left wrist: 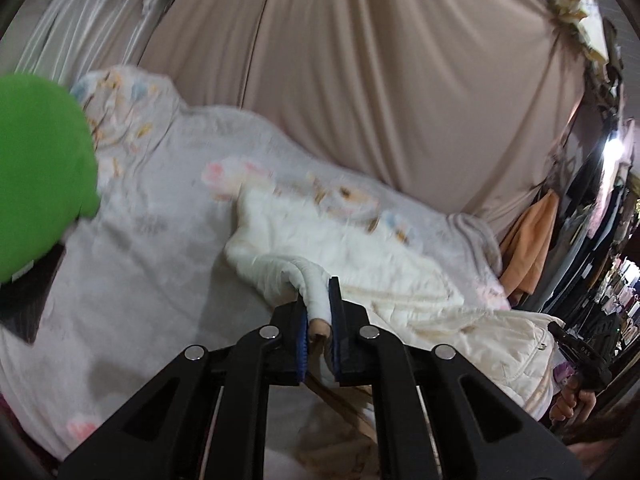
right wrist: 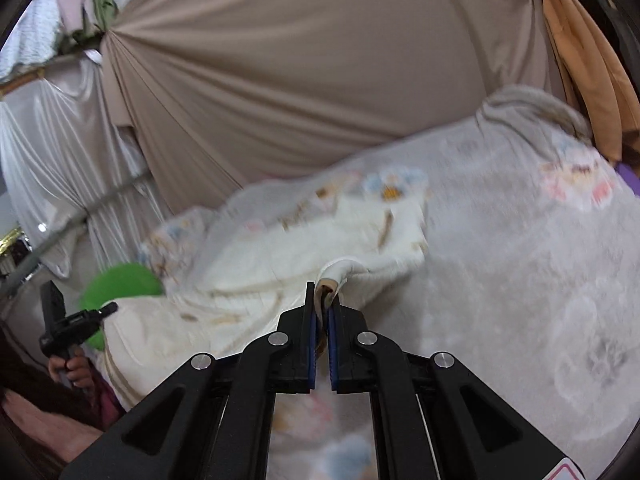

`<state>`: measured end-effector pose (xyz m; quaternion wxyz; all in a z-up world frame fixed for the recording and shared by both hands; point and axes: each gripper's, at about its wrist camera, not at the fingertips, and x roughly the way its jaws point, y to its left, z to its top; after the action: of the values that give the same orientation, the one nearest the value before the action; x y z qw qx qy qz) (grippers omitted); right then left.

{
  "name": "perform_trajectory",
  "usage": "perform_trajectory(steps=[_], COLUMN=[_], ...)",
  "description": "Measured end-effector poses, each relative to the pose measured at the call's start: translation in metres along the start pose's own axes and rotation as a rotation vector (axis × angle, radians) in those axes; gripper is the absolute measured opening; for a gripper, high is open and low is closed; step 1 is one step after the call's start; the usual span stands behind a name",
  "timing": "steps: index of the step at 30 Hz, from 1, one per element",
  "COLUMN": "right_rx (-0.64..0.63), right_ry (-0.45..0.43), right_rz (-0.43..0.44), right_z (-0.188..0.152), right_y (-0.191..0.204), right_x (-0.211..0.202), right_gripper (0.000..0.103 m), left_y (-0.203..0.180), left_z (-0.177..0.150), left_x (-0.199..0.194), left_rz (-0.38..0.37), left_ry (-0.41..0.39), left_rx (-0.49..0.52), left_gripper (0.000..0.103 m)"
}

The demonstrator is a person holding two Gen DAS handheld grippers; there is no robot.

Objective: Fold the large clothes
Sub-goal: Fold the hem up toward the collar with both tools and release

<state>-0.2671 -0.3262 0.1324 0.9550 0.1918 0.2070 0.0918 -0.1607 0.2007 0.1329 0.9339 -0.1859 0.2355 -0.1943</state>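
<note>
Left gripper (left wrist: pixel 319 300) and right gripper (right wrist: pixel 323 300) each clamped on cream jacket (left wrist: pixel 360 256) edge, bare blanket (right wrist: pixel 520 280) rightward.

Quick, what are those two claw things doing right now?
Left gripper: closed, pinching an edge of the cream jacket.
Right gripper: closed, pinching another edge of it.

Right claw gripping a cream jacket on a bed.
Right claw (right wrist: pixel 323 304), at 6 o'clock, pinches a rolled edge of the cream quilted jacket (right wrist: pixel 256 264); the jacket lies on a grey printed blanket (right wrist: pixel 520 272). Left claw (right wrist: pixel 80 320) at 9 o'clock, beside a green object (right wrist: pixel 120 280); beige curtain (right wrist: pixel 312 72) at 12 o'clock.
</note>
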Motion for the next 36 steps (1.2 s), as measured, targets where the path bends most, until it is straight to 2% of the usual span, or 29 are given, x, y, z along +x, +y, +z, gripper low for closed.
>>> perform_trajectory(steps=[4,6,10,13,17,21,24,30,36], right_rx=[-0.007,0.015,0.112,0.145,0.193,0.249,0.251,0.261,0.211], right_ry=[-0.12,-0.155,-0.128,-0.092,-0.037,0.049,0.109,0.196,0.225], right_rz=[0.026,0.023,0.006,-0.046,-0.103,-0.147,-0.194,-0.212,-0.247], right_z=[0.036,0.057,0.089,0.099,0.108,0.106,0.099,0.074,0.066], right_y=[0.005,-0.006,-0.04,-0.06,-0.088,-0.117,-0.132,-0.159,-0.156], right_x=[0.006,0.025,0.089,0.141,0.201,0.257,0.296,0.344,0.357], right_gripper=[0.004,0.004,0.004,0.004,0.004,0.004,0.004,0.004,0.003], left_y=[-0.005,-0.005,0.004,0.011,0.028,0.052,0.064,0.075,0.075], left_z=[0.046,0.068,0.098,0.109,0.108,0.096,0.081,0.066,0.057], left_x=[0.025,0.054,0.123,0.187,0.27,0.332,0.366,0.392,0.399], left_rz=[-0.013,0.005,0.061,0.176,0.296,0.359,0.396,0.408,0.397], left_ry=[-0.074,-0.074,-0.016,0.033,0.127,0.228,0.275,0.283,0.247], left_rx=[-0.009,0.006,0.013,0.062,0.088,0.081,0.096,0.116,0.108], left_gripper=[0.008,0.008,0.008,0.008,0.008,0.008,0.01,0.012,0.013])
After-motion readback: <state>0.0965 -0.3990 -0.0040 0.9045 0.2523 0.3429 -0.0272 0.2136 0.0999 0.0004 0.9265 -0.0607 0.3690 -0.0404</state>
